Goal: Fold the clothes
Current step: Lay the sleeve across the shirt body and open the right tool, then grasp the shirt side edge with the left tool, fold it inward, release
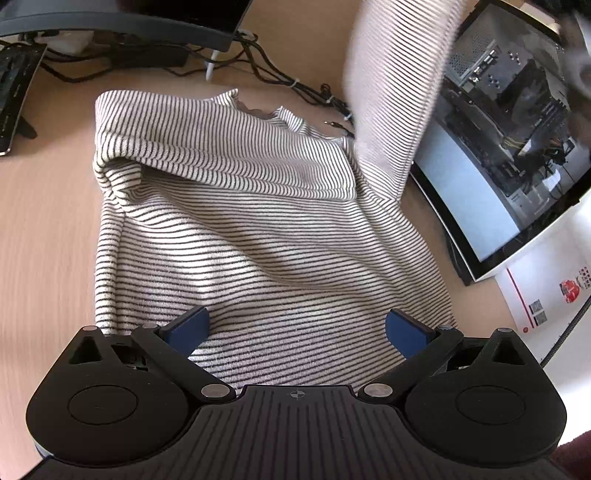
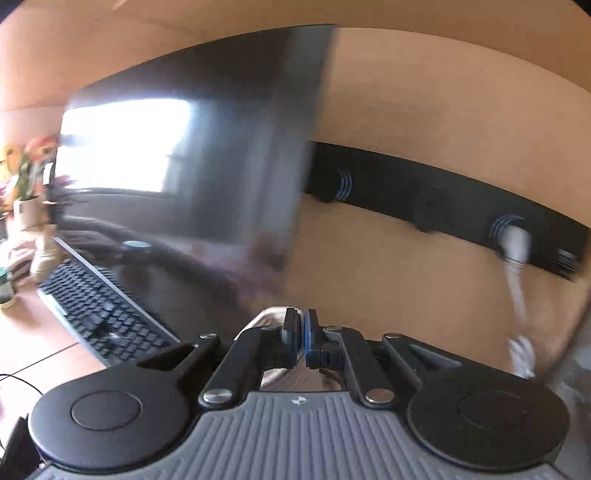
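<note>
A black-and-white striped sweater [image 1: 251,221] lies on the wooden desk [image 1: 44,229], its left sleeve folded across the chest. Its right sleeve [image 1: 395,85] is lifted up off the desk at the upper right, blurred. My left gripper [image 1: 297,326] is open and empty, hovering over the sweater's lower hem. My right gripper [image 2: 300,338] is shut, with striped fabric [image 2: 295,380] showing under and behind its fingers; it is raised and faces a dark monitor [image 2: 207,166].
A white-framed PC case [image 1: 509,147] stands right of the sweater, with a leaflet [image 1: 546,295] beside it. Cables [image 1: 280,77] and a monitor base [image 1: 122,22] lie behind. A keyboard [image 2: 99,314], a plant [image 2: 29,177] and a black power strip [image 2: 443,199] show in the right wrist view.
</note>
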`<state>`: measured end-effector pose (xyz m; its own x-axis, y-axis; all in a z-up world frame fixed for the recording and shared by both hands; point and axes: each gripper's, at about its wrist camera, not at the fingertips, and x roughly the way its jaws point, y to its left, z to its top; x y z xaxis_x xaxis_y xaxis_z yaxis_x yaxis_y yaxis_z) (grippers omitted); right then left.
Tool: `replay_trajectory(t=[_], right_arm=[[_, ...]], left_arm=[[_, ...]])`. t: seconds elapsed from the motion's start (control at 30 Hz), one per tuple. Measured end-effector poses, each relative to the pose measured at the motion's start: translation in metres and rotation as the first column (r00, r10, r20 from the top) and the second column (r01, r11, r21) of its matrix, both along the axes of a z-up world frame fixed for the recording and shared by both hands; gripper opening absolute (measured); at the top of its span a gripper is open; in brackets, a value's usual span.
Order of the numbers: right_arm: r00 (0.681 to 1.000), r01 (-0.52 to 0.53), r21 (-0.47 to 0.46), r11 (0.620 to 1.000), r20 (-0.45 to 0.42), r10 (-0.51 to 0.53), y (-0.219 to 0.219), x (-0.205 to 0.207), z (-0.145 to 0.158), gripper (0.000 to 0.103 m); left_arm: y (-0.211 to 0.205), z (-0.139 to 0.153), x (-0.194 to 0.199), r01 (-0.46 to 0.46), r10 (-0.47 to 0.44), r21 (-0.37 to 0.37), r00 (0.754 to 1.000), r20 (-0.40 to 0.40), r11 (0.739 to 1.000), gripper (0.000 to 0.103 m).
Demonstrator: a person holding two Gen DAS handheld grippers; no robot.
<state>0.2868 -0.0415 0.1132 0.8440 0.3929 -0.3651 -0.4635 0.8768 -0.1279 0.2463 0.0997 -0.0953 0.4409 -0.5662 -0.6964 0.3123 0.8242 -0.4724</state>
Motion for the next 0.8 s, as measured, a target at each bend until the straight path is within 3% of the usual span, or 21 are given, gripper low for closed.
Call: replay_trajectory(t=[0.23, 0.37, 0.47, 0.53, 0.67, 0.8], right_arm=[[0.999, -0.040, 0.054, 0.998, 0.021, 0.039, -0.004, 0.018, 0.001, 0.006], [0.999, 0.036, 0.088, 0.995, -0.034, -0.033, -0.037, 0.008, -0.010, 0.018], [0.989, 0.107, 0.100, 0.989, -0.117, -0.096, -0.064, -0.003, -0.042, 0.031], [0.973, 0.151, 0.092, 0.984, -0.187, -0.132, -0.079, -0.012, -0.070, 0.032], [0.914, 0.219, 0.061, 0.974, -0.362, -0.183, -0.093, -0.033, -0.136, 0.032], [0.871, 0.233, 0.000, 0.973, -0.445, -0.208, -0.090, -0.054, -0.184, 0.034]], left_arm=[[-0.001, 0.003, 0.002, -0.012, 0.012, 0.004, 1.000, -0.012, 1.000, 0.103], [0.010, 0.019, 0.012, -0.062, 0.062, -0.024, 0.998, 0.014, 0.998, 0.103], [0.029, 0.040, 0.030, -0.169, 0.172, -0.052, 0.983, 0.064, 0.984, 0.103], [0.039, 0.048, 0.045, -0.238, 0.240, -0.034, 0.967, 0.085, 0.971, 0.103], [0.040, 0.048, 0.079, -0.265, 0.261, 0.036, 0.961, 0.095, 0.963, 0.099], [0.032, 0.040, 0.108, -0.244, 0.234, 0.125, 0.968, 0.091, 0.962, 0.095]])
